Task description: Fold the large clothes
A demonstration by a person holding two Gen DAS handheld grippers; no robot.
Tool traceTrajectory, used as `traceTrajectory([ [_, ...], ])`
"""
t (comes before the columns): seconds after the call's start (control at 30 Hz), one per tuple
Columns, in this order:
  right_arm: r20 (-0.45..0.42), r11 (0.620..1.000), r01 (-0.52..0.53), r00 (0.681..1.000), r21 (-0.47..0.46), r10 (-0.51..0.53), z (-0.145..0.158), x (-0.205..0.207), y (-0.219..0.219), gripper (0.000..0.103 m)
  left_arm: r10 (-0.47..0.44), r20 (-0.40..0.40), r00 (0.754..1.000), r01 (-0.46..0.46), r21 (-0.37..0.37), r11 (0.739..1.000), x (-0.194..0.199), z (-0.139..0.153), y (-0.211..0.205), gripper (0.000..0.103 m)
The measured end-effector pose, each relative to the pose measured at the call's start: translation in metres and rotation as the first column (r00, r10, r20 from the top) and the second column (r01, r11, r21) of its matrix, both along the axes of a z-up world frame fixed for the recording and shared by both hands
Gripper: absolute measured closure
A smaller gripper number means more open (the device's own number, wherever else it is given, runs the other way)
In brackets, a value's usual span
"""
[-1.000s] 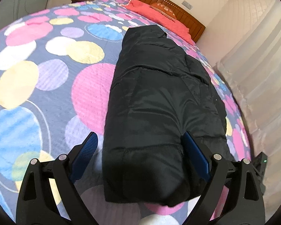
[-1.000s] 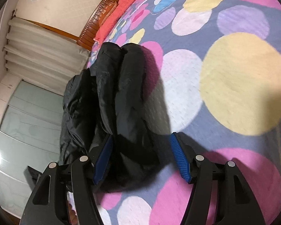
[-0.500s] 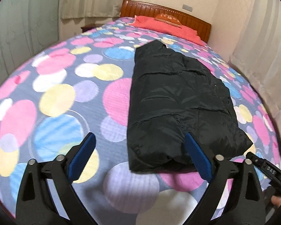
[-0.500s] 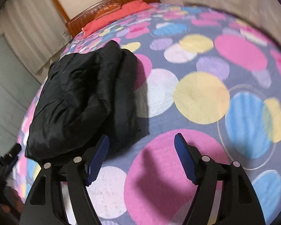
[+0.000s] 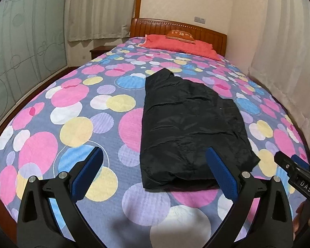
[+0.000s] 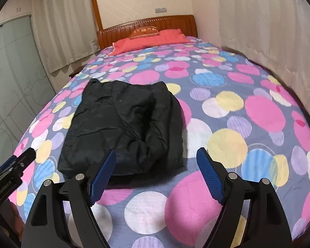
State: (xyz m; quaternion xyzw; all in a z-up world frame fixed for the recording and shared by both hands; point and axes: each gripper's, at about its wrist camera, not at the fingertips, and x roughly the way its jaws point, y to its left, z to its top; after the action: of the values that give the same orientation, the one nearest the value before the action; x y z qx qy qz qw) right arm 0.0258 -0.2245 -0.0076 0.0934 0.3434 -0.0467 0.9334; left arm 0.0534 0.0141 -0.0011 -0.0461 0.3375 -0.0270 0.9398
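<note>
Both empty, wide-open: left gripper (image 5: 154,169) and right gripper (image 6: 156,168) hover off the near short end of the folded jacket (image 5: 188,124), its long axis running toward the bed's (image 5: 72,128) headboard edge.

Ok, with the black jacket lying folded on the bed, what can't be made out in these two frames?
- Black jacket: the layers underneath are hidden by its own top layer in both views.
- Jacket's near right corner: covered by the left claw pad in the left wrist view.
- Right claw: its near parts are cut off by the frame edge.
- Print on the orange pillow: too small to read.
</note>
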Motion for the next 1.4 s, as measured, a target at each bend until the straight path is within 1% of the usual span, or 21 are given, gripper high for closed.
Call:
traceTrajectory([
  [0.17, 0.02, 0.999, -0.016, 1.0, -0.036, 0.016, 0.01, -0.006, 0.013, 0.024, -0.007, 0.005, 1.0, 0.007, -0.003, 1.0, -0.004, 0.006, -0.003, 0.003],
  [0.3, 0.027, 0.999, -0.02, 0.999, -0.047, 0.021, 0.014, -0.008, 0.018, 0.024, -0.005, 0.007, 1.0, 0.005, -0.003, 1.0, -0.005, 0.007, -0.003, 0.003],
  [0.47, 0.037, 0.999, -0.018, 0.999, -0.051, 0.02, 0.016, -0.009, 0.021, 0.024, 0.007, 0.009, 1.0, -0.007, 0.001, 1.0, -0.005, 0.01, -0.002, 0.003],
  [0.6, 0.036, 0.999, -0.018, 0.999, -0.05, 0.019, 0.016, -0.009, 0.022, 0.024, -0.003, 0.011, 1.0, 0.003, 0.006, 1.0, -0.005, 0.011, -0.003, 0.003],
  [1.4, 0.038, 0.999, -0.022, 0.999, -0.047, 0.024, 0.017, -0.01, 0.026, 0.024, -0.005, 0.006, 1.0, 0.004, 0.009, 1.0, -0.007, 0.009, -0.008, 0.003],
])
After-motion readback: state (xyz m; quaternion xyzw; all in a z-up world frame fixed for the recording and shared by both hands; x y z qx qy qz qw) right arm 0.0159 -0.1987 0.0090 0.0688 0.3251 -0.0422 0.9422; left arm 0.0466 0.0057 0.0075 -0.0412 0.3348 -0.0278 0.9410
